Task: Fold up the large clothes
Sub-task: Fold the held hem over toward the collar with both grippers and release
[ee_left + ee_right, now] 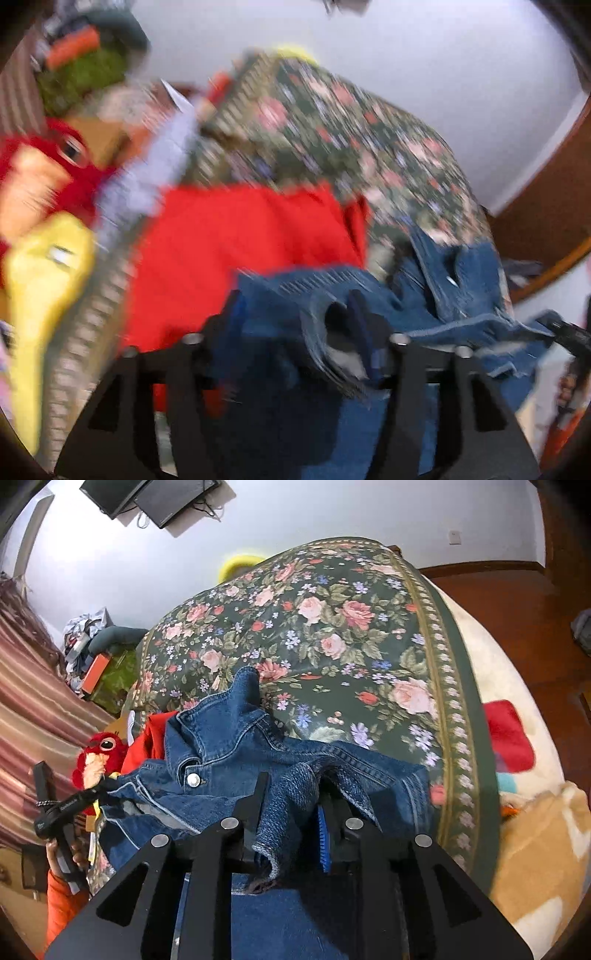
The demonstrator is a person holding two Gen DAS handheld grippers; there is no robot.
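Floral green bedspread [332,635] carries our blue denim jacket [229,746]; right gripper [291,812] fingers pinch its hem, left gripper [291,325] fingers parted around denim; we should lay both edges flat together

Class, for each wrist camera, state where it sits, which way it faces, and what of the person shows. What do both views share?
Left wrist: on the left claw, looking down its fingers at the denim jacket and a red garment; no hand shows.
Right wrist: on the right claw, facing the jacket on the floral bedspread; a hand in an orange sleeve shows.
Shared: jacket, bedspread, red plush toy.
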